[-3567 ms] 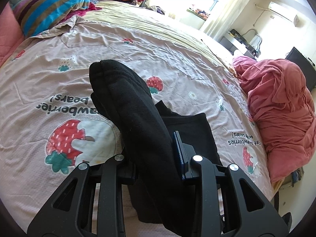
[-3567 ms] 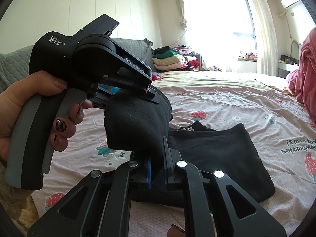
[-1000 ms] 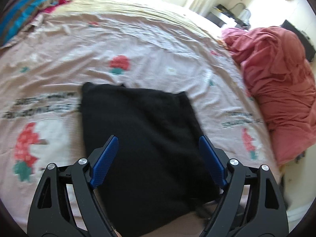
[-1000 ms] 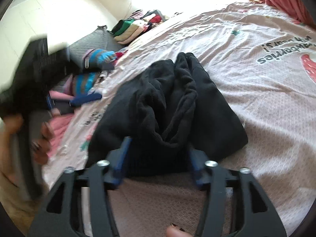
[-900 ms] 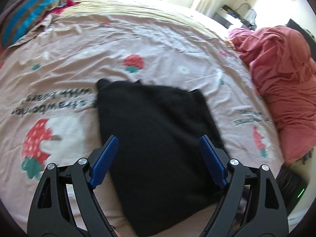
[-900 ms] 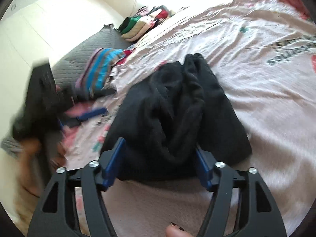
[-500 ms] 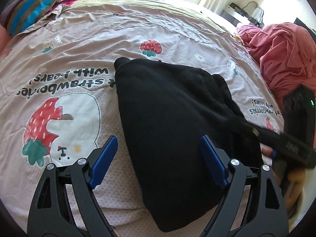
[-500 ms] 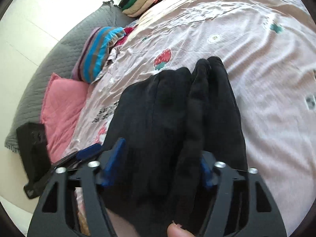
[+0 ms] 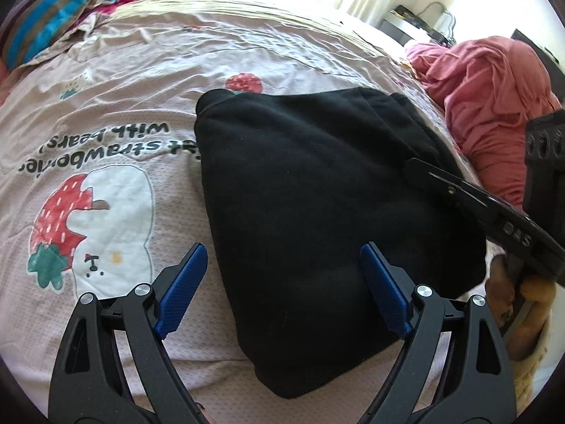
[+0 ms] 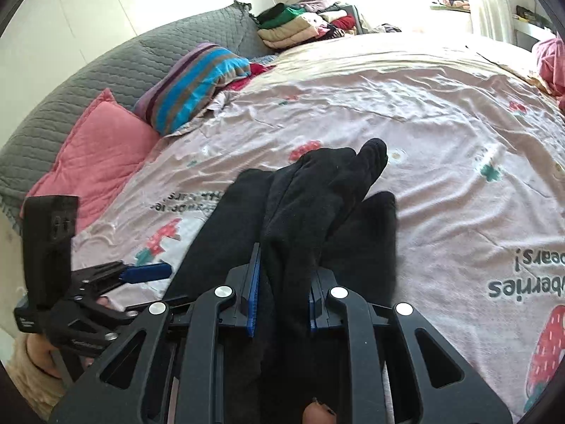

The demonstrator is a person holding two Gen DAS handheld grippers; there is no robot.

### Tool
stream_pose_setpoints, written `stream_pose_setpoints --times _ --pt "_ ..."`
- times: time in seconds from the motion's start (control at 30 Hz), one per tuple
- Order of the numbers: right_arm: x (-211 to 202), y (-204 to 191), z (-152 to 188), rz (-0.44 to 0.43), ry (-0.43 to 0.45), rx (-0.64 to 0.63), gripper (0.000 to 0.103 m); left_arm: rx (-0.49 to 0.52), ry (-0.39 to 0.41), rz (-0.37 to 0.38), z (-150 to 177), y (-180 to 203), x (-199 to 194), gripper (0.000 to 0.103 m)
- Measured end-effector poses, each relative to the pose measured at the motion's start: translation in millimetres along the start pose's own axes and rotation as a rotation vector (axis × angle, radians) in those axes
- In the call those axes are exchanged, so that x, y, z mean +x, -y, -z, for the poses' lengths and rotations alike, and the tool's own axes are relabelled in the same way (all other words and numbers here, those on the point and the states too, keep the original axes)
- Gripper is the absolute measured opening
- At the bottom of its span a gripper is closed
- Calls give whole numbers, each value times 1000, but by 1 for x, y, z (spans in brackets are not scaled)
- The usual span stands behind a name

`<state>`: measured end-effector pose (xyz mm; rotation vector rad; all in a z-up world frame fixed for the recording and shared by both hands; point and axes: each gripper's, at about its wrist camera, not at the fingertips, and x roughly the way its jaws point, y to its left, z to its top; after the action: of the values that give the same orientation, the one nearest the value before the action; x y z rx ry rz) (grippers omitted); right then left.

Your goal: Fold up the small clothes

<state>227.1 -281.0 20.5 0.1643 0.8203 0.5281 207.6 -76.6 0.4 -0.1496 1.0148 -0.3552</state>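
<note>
A black fleece garment lies folded on the pink strawberry bedsheet. My left gripper is open, its blue pads on either side of the garment's near edge, empty. My right gripper is shut on a bunched fold of the black garment and holds it raised above the rest of the cloth. The right gripper also shows at the right edge of the left wrist view. The left gripper shows at lower left of the right wrist view.
A heap of red-pink cloth lies at the bed's right side. A striped pillow and a pink pillow lie by the grey headboard. Stacked folded clothes sit at the far end.
My right gripper has closed on a fold of the black garment and lifted it. My left gripper has stayed open over the garment's near edge.
</note>
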Motion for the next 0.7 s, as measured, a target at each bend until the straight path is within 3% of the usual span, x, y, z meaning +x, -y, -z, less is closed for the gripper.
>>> stream_pose_setpoints --times 0.2,0.4,0.7 --pt "10 29 19 5 -35 60 19 32 -25 -2 8 10 11 82" --pt "19 31 34 62 -42 29 21 29 -34 1 12 11 16 83" --pt "3 28 47 176 -19 30 51 26 -34 0 15 10 14 83"
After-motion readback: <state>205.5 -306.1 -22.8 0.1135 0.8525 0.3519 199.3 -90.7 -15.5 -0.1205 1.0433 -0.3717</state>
